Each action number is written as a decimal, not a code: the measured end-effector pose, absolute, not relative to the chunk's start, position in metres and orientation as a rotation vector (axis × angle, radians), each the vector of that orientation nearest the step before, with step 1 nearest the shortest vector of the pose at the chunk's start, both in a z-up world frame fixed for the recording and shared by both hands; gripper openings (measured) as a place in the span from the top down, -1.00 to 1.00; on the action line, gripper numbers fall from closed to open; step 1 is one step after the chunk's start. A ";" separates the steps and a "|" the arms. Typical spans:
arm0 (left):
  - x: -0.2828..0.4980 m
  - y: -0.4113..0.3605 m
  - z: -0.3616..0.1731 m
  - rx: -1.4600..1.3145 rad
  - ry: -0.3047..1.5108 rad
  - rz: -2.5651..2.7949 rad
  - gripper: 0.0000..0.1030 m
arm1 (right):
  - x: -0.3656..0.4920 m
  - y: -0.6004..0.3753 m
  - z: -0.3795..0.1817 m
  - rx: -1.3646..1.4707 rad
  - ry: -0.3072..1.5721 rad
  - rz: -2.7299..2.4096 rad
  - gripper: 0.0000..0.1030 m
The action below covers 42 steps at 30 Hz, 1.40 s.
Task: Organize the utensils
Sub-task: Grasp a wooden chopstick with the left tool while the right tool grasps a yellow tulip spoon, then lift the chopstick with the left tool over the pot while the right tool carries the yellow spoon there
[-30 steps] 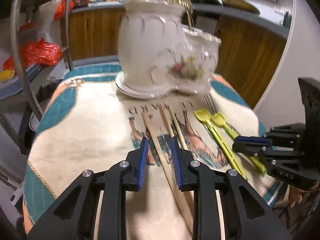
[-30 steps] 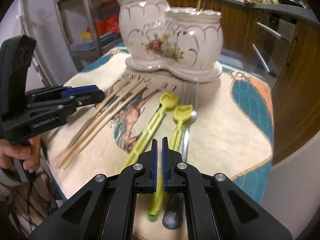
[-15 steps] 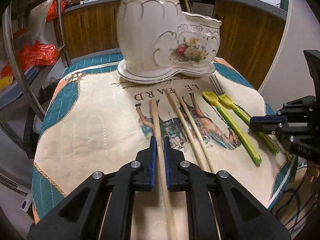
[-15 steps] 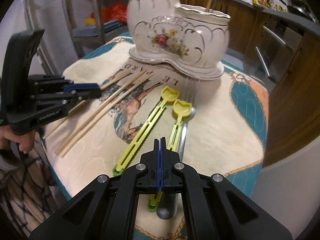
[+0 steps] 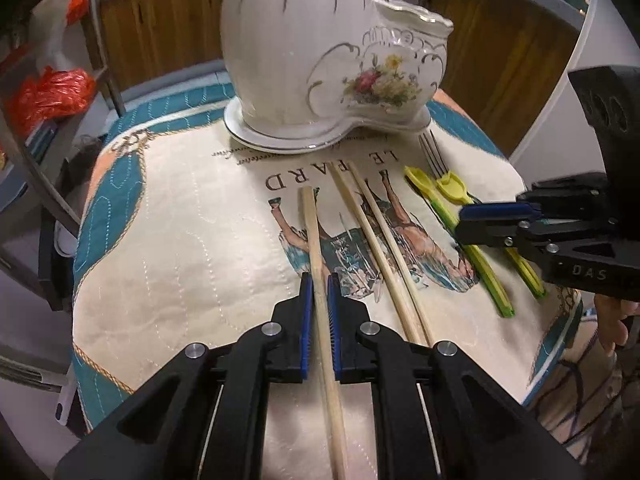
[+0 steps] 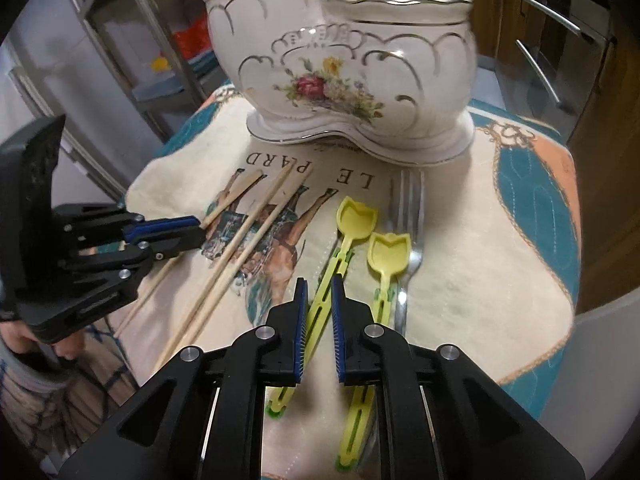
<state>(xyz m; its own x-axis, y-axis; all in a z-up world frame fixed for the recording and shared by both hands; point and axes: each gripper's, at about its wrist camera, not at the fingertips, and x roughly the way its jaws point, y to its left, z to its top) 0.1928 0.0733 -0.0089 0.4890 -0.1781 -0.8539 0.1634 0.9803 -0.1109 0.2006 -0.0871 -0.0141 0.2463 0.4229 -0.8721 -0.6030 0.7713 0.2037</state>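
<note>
Left gripper was clamped narrow on the flat wooden stick, pads pressing both sides; stick ran from 6 o'clock up toward 12 o'clock, far end just short of the holder; two thinner chopsticks lay beside it at 2 o'clock, close together on the printed tablecloth.

Right gripper had jaws just been opening, narrow gap, straddling the longer yellow spoon; whether the pads touched the handle could not be told; spoon lay flat on the cloth, bowl at 12 o'clock of the fingertips; shorter yellow spoon just beside it at 2 o'clock; metal fork touching or overlapping that spoon's right edge, tines toward the holder.

White floral ceramic holder stood upright at 12 o'clock on the cloth, two compartments, a stick poking from each; utensils on the cloth well short of it; a hand showed at 3 o'clock in the left wrist view.
</note>
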 end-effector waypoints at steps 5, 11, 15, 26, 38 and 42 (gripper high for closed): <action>0.215 0.080 -0.004 0.006 1.188 -0.275 0.84 | 0.204 -0.065 -0.009 -0.350 1.196 0.715 0.75; 0.222 0.079 -0.004 0.102 1.298 -0.306 0.84 | 0.213 -0.050 -0.010 -0.498 1.310 0.701 0.75; 0.224 0.072 -0.004 0.157 1.336 -0.303 0.84 | 0.226 -0.053 -0.013 -0.448 1.377 0.675 0.73; 0.228 0.055 -0.007 0.235 1.342 -0.288 0.88 | 0.237 -0.054 -0.013 -0.393 1.387 0.652 0.79; 0.178 0.086 0.035 0.026 1.004 -0.318 0.93 | 0.212 -0.103 0.034 -0.061 1.107 0.821 0.80; 0.166 0.090 0.058 -0.070 0.835 -0.330 0.93 | 0.210 -0.118 0.045 0.019 0.983 0.835 0.80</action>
<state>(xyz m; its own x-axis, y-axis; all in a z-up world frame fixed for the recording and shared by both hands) 0.1656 0.0897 0.0584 0.6237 -0.3143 -0.7157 0.2595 0.9469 -0.1897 0.2101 -0.1182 0.0452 0.2778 0.6300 -0.7252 -0.6136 0.6972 0.3707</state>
